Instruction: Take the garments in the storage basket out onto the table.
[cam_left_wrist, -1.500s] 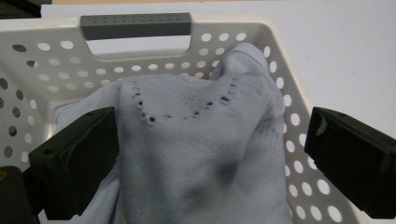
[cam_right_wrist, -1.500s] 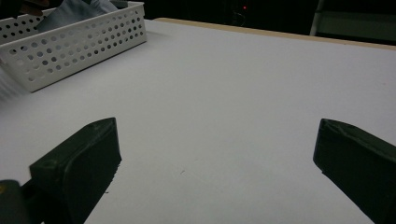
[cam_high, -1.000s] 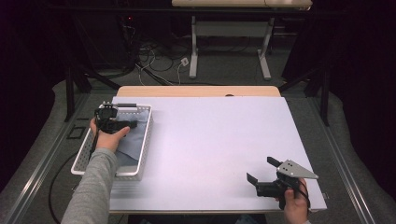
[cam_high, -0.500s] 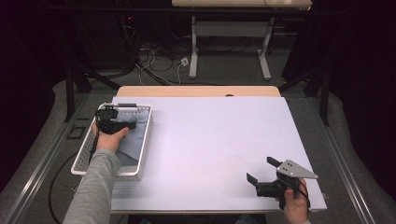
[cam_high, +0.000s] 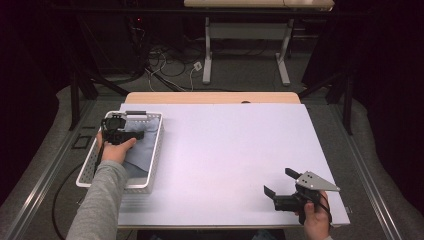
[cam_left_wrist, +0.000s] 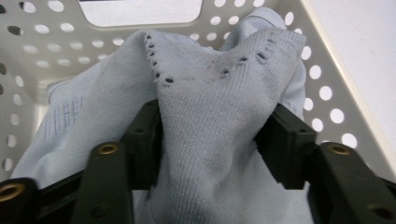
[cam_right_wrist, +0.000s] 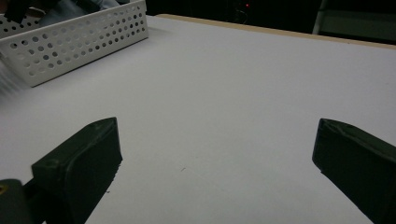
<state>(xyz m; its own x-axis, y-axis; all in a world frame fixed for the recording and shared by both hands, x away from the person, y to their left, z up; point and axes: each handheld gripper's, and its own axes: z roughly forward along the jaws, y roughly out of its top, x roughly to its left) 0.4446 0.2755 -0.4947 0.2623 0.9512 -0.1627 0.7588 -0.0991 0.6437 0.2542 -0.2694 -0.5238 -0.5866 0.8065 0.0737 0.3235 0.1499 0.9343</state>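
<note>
Two hand-held grippers we hold: left hand-held gripper (cam_left_wrist: 210, 140), jaws just closing, pinches the cloth (cam_left_wrist: 210, 93) inside the basket (cam_high: 156, 145) at left; right hand-held gripper (cam_right_wrist: 215, 158) gapes over bare table (cam_high: 225, 150) lower right. No writing readable.

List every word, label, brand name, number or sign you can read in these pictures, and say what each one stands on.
None can be read: the white basket, the pale blue cloth pinched in the left gripper, the white table top and the right gripper bear no legible writing.
Small red lights glow in the dark behind the table; they form no readable sign.
</note>
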